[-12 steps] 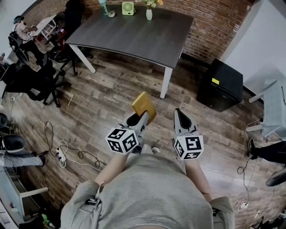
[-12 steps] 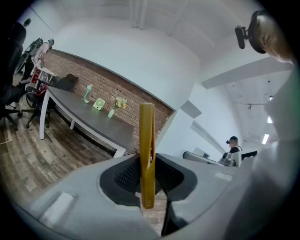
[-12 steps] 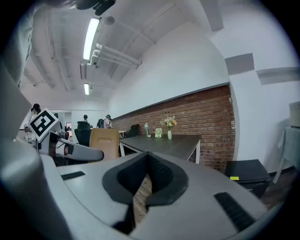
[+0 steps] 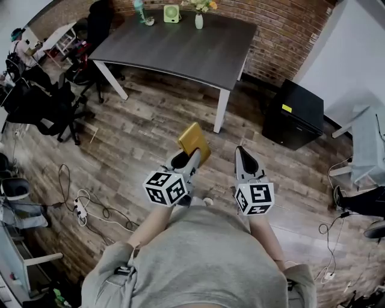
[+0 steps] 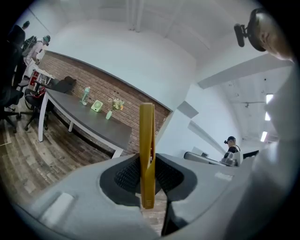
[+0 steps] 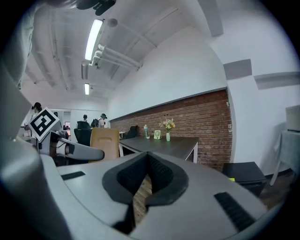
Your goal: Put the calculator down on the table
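Observation:
A yellow calculator (image 4: 194,143) is held upright and edge-on between the pads of my left gripper (image 4: 183,160), which is shut on its lower end. In the left gripper view the calculator (image 5: 146,150) rises as a thin yellow bar from the jaws. From the right gripper view, its broad face (image 6: 105,143) shows at the left. My right gripper (image 4: 243,157) hovers beside it on the right, shut with nothing between the pads (image 6: 157,174). The dark grey table (image 4: 180,51) stands ahead across the wooden floor, well beyond both grippers.
On the table's far edge stand a bottle (image 4: 139,9), a small green fan (image 4: 172,12) and a vase (image 4: 199,19). A black cabinet (image 4: 298,114) sits to the right, office chairs (image 4: 42,108) to the left, and cables with a power strip (image 4: 81,207) on the floor.

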Available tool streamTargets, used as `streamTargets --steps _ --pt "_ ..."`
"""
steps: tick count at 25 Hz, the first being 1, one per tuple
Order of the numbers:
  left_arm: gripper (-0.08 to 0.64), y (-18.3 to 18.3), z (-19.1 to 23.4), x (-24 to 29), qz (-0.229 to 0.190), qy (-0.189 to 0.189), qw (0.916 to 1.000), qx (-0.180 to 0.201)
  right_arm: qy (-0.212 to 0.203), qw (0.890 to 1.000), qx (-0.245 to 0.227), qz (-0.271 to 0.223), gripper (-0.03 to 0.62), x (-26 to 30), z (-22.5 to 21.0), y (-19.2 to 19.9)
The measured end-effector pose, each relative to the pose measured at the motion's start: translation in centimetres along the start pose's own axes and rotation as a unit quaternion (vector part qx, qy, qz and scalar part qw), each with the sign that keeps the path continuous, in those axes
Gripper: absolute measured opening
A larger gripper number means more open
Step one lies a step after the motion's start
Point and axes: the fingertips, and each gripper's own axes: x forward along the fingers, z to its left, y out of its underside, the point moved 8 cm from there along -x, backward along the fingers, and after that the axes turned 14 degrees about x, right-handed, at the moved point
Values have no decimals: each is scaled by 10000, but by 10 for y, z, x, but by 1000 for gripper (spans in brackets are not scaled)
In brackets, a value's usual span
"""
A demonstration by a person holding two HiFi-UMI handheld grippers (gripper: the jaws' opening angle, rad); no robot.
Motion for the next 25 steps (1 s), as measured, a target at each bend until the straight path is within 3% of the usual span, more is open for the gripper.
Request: streamTargets --steps 25 --pt "87 -11 13 12 -186 -237 9995 -44 -323 9993 96 159 3 23 2 0"
